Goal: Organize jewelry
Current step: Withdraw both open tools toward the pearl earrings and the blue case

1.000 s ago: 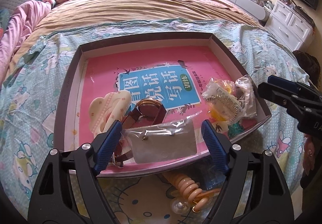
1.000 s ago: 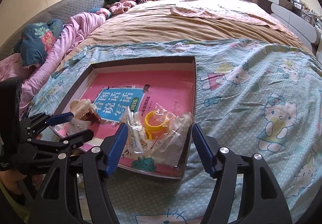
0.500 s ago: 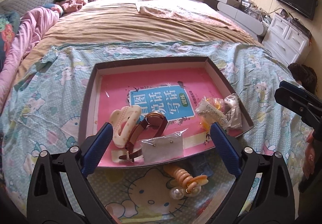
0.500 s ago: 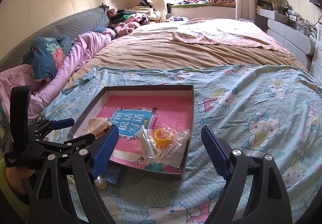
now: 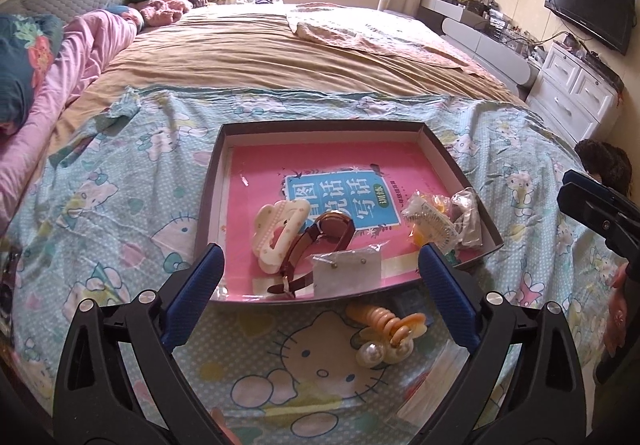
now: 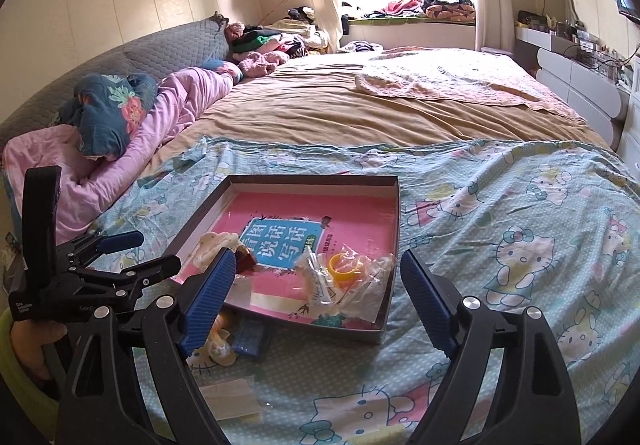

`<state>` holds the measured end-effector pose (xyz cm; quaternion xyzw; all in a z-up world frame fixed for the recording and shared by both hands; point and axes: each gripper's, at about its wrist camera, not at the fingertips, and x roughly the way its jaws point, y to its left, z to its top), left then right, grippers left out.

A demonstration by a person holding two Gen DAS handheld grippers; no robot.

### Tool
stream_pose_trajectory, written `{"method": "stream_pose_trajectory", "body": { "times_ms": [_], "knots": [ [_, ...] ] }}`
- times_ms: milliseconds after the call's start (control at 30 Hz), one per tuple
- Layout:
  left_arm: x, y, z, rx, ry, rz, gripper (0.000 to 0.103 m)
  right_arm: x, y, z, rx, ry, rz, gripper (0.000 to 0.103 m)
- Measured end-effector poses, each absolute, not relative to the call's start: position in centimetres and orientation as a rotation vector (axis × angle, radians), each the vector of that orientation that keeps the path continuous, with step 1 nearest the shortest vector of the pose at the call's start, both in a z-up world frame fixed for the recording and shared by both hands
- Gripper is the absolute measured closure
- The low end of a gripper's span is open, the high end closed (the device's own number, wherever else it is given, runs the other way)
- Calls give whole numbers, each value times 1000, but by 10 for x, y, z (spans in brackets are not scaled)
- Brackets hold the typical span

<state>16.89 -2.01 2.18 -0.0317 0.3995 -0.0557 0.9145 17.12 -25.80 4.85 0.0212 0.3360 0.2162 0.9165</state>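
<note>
While both tools hang above the bed, nothing is gripped.

Setting: a bed with a cartoon-cat bedspread (image 5: 120, 213); a shallow dark tray (image 5: 456, 165) lies on it, with a pink book (image 5: 272, 173) lining its floor.

Left gripper (image 5: 320, 285): blue fingers spread wide and empty, above the tray's near edge. Its jaws have just been opening, with nothing between them.

Right gripper (image 6: 316, 285): fingers also wide and empty, over the tray's near right corner. Its jaws too have just been opening.

Already in the tray: a cream hair claw (image 5: 280, 229), a brown watch (image 5: 320, 241) touching it, a small bag with ear studs (image 5: 346, 273), and a crinkled clear bag holding a yellow ring (image 6: 344, 267).

Still outside the tray: an orange coil hair tie with pearls (image 5: 384, 333), on the bedspread just beside the tray's near edge; near it, a small blue item (image 6: 250, 337) and a flat clear packet (image 6: 228, 399).

Step in hand: judging by the empty, spread fingers, this is a pause between placing one piece and fetching another.

Next move: probably lowering a gripper over the hair tie, closing gently on its soft coil, then lifting it over the rim.
</note>
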Motion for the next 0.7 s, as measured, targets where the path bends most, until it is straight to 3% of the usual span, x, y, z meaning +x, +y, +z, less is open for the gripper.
{"method": "stream_pose_trajectory", "body": {
  "times_ms": [700],
  "knots": [
    [130, 2, 8, -83, 858, -81, 12, 136, -235, 36, 1, 742, 515, 20]
  ]
}}
